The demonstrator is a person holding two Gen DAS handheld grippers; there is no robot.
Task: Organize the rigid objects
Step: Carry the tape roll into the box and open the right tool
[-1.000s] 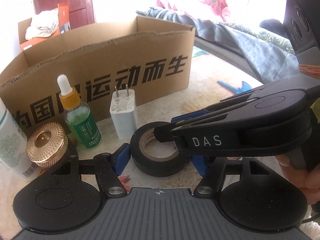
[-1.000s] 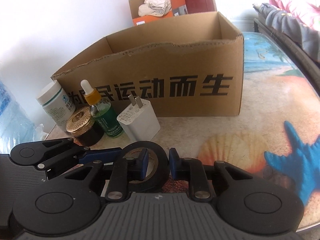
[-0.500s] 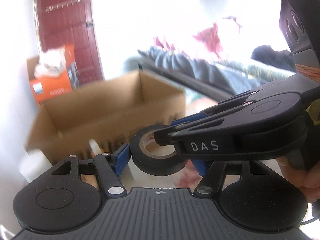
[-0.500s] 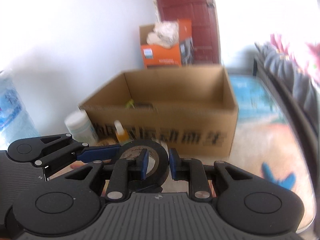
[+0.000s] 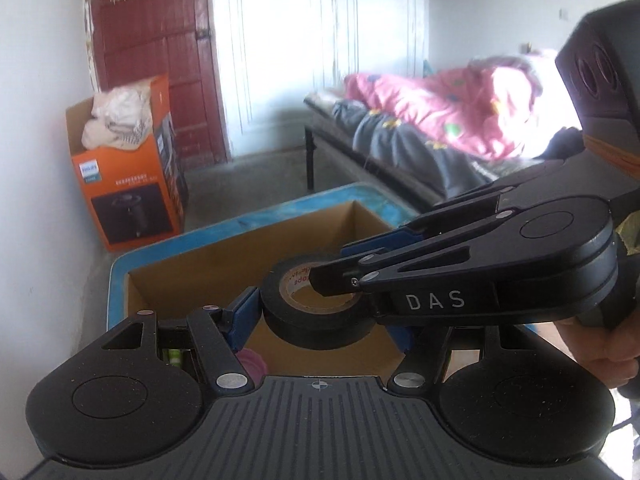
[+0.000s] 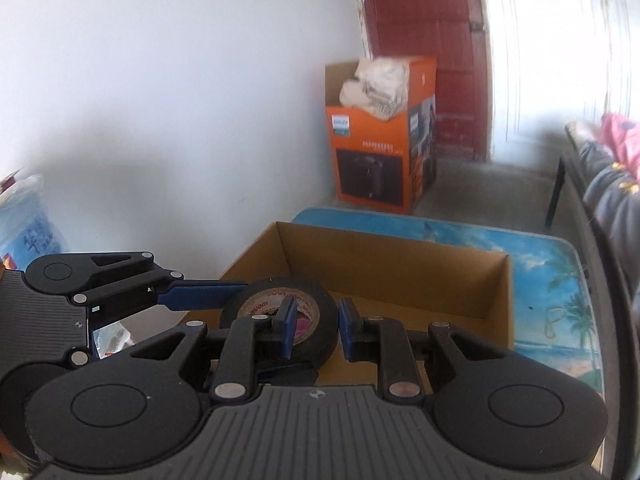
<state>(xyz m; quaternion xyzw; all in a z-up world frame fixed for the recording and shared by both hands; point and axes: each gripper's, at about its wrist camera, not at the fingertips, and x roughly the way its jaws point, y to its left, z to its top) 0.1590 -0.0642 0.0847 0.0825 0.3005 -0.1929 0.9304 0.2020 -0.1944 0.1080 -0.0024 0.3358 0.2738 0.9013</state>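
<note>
A black roll of tape point(image 5: 320, 308) sits right between the blue fingers point(image 5: 242, 318) of the left gripper point(image 5: 320, 320), which squeeze its outer sides. The right gripper point(image 6: 314, 328) pinches the roll's wall, one finger point(image 6: 289, 330) inside the hole and one outside. The roll hangs in the air over an open cardboard box point(image 6: 400, 264). The box stands on a table point(image 6: 560, 280) with a beach picture. Behind it are an orange box point(image 6: 376, 160), a red door point(image 6: 424, 20), a white wall point(image 6: 160, 80) and a bed with a pink blanket point(image 5: 440, 104).

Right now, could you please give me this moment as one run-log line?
phase: carry | object: black roll of electrical tape | left gripper: spans roll | right gripper: pinches roll wall | below: open brown cardboard box
</note>
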